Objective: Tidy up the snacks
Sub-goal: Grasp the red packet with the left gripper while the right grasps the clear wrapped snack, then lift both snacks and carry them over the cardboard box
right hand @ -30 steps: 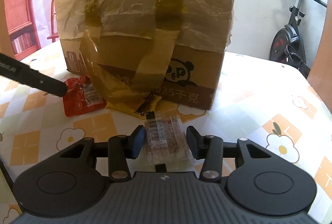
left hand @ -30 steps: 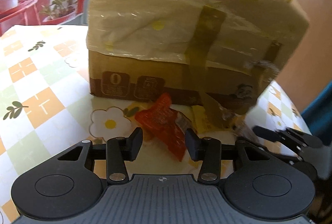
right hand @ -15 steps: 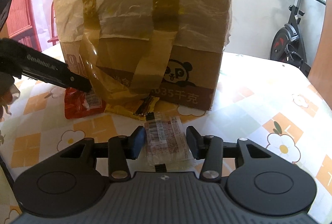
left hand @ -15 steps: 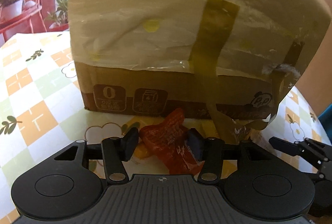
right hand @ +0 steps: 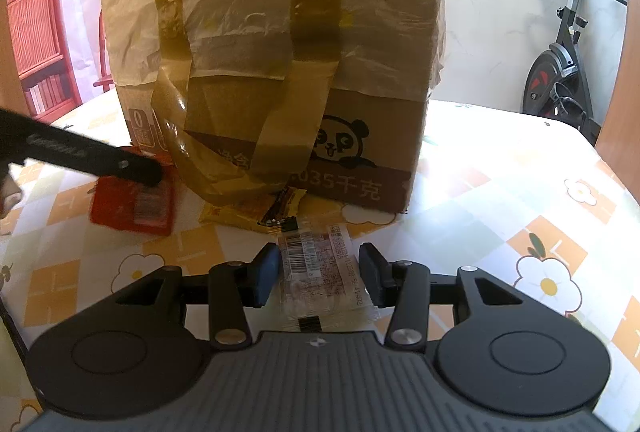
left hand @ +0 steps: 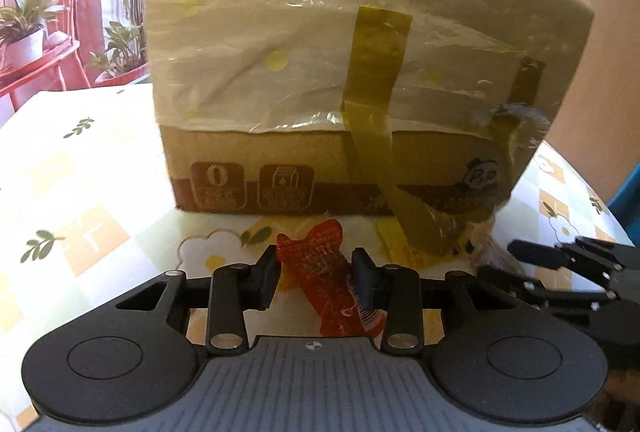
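The left gripper (left hand: 314, 274) has its jaws pressed against both sides of a crumpled red plastic snack packet (left hand: 330, 282), gripping it in front of a tall brown cardboard box (left hand: 360, 72) wrapped in wrinkled clear plastic and olive-yellow tape. The box stands on a tabletop (left hand: 80, 192) covered by a checked cloth of orange, green and white squares with flowers. In the right wrist view the same red packet (right hand: 134, 202) sits by the box's left bottom corner, with the left gripper's dark finger (right hand: 100, 160) across it.

The right gripper (right hand: 318, 274) is spread open around a clear rectangular snack packet with a barcode label (right hand: 320, 274), which lies flat on the tabletop; small gaps show on both sides. Just beyond it, a flat yellow snack packet (right hand: 248, 210) lies against the box's foot. A black exercise bike (right hand: 560, 64) stands beyond the tabletop's far right edge.
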Available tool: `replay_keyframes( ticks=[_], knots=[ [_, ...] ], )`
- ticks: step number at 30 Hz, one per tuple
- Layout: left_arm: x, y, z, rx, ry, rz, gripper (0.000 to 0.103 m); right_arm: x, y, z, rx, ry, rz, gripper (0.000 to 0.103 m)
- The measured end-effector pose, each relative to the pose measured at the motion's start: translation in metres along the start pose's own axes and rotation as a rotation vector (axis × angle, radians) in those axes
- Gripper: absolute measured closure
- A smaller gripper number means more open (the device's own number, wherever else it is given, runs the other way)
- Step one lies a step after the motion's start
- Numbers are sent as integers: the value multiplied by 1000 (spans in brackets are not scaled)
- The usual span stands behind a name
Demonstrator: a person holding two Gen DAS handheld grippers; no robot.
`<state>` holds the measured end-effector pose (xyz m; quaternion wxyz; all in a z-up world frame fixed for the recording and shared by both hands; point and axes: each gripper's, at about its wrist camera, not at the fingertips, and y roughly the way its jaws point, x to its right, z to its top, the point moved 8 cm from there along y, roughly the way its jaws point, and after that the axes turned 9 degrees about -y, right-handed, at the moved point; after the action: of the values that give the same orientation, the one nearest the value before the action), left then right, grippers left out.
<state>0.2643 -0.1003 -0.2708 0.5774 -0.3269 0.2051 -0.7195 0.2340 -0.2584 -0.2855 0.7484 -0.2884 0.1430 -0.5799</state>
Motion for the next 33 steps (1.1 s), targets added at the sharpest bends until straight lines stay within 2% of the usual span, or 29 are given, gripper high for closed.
replay_keyframes(
  ticks=[8,25,33],
  knots=[
    [-13,-25,-15,14,-73,-3,62,0,1,0,-2,-3,-2,56],
    [-24,-47,-21,59,-134,-28,62,-13,-3,0,-34,-50,-6,57],
    [-23,-64,1,128,-107,-44,62,-9,-47,17,76,33,-50,57]
  ],
)
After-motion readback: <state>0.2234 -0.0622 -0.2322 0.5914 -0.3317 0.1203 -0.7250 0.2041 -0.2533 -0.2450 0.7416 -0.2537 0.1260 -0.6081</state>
